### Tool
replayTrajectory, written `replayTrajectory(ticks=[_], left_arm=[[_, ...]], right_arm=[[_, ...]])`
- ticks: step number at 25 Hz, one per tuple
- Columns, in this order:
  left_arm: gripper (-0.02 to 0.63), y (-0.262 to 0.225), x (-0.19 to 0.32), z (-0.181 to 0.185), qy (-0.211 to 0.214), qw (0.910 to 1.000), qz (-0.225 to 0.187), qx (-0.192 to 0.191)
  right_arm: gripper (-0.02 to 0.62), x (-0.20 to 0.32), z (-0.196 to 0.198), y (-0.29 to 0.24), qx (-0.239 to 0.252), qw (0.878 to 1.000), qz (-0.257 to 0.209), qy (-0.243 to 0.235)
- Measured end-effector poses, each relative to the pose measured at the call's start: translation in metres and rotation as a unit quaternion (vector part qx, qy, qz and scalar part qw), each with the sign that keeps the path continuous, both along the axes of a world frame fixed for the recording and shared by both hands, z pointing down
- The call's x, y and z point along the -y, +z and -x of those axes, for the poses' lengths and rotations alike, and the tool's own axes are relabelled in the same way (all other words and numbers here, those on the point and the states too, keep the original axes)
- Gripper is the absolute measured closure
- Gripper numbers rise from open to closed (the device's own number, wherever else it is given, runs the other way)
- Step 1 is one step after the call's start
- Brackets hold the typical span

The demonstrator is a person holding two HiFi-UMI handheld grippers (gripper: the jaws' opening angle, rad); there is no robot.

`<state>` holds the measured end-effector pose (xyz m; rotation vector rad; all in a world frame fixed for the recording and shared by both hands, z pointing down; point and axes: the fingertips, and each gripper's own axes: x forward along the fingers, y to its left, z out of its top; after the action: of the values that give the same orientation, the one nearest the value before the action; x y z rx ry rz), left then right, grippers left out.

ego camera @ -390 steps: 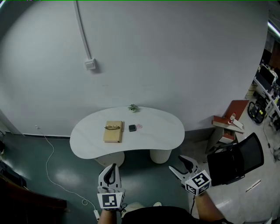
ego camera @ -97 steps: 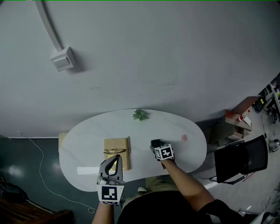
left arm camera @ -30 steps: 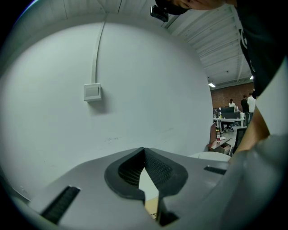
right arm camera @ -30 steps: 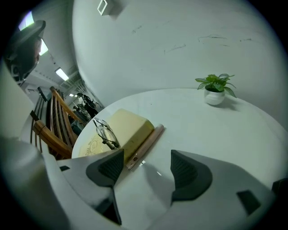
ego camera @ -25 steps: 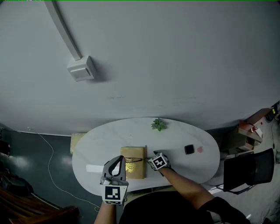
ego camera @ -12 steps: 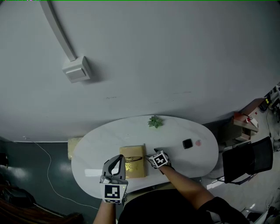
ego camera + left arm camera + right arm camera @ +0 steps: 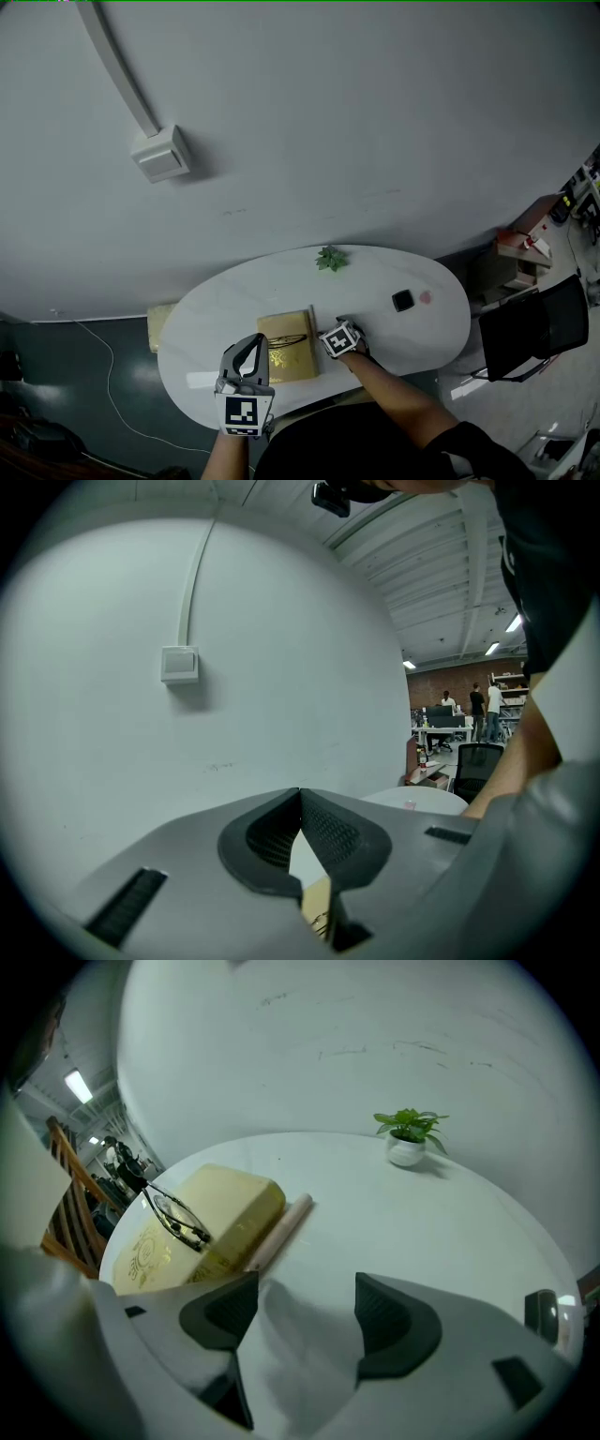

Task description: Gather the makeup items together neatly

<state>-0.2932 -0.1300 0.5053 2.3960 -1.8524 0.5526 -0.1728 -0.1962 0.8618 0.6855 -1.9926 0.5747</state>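
White table [image 7: 234, 291] against a grey wall: the right gripper [image 7: 305, 1309] is low over the tabletop with its jaws spread wide and nothing between them, only bare table. Just ahead of it to the left, a pale pencil [image 7: 278, 1230] lies flat along the side of a yellow book [image 7: 246, 1199], touching it or nearly so. Thin-framed glasses [image 7: 174, 1213] rest on the book's cover. The left gripper [image 7: 301, 795] is held over the near edge of the table beside the book, its jaws pressed together at the tips and holding nothing, pointing towards the wall. A black compact [image 7: 402, 301] sits well apart to the right on the table, with a small pink item [image 7: 426, 297] just beside it. A small potted plant [image 7: 410, 1138] stands at the far edge, near the wall. A black chair [image 7: 534, 328] stands on the floor off the table's right end
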Motion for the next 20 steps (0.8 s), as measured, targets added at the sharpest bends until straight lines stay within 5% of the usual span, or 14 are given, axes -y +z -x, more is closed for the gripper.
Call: replayTrajectory(ticks=[5, 10, 11, 13, 20], left_arm=[[0.584, -0.001, -0.004, 0.005, -0.001, 1.0, -0.003, 0.0], [0.584, 0.003, -0.006, 0.011, -0.001, 1.0, 0.004, 0.004], [0.584, 0.003, -0.006, 0.013, -0.001, 1.0, 0.007, 0.006], [0.584, 0.003, -0.006, 0.017, -0.002, 0.9999, 0.009, 0.008], [0.584, 0.004, 0.002, 0.004, 0.025, 0.9996, 0.005, 0.008]], right_arm=[[0.281, -0.001, 0.007, -0.003, 0.055, 0.998, 0.017, 0.039], [0.288, 0.0, 0.02, 0.001, 0.021, 1.0, 0.005, 0.009], [0.307, 0.001, 0.017, 0.001, 0.013, 1.0, 0.0, 0.009], [0.515, 0.002, 0.012, 0.0, 0.007, 1.0, -0.003, 0.013], [0.515, 0.001, 0.001, 0.0, 0.068, 0.992, 0.034, 0.099]])
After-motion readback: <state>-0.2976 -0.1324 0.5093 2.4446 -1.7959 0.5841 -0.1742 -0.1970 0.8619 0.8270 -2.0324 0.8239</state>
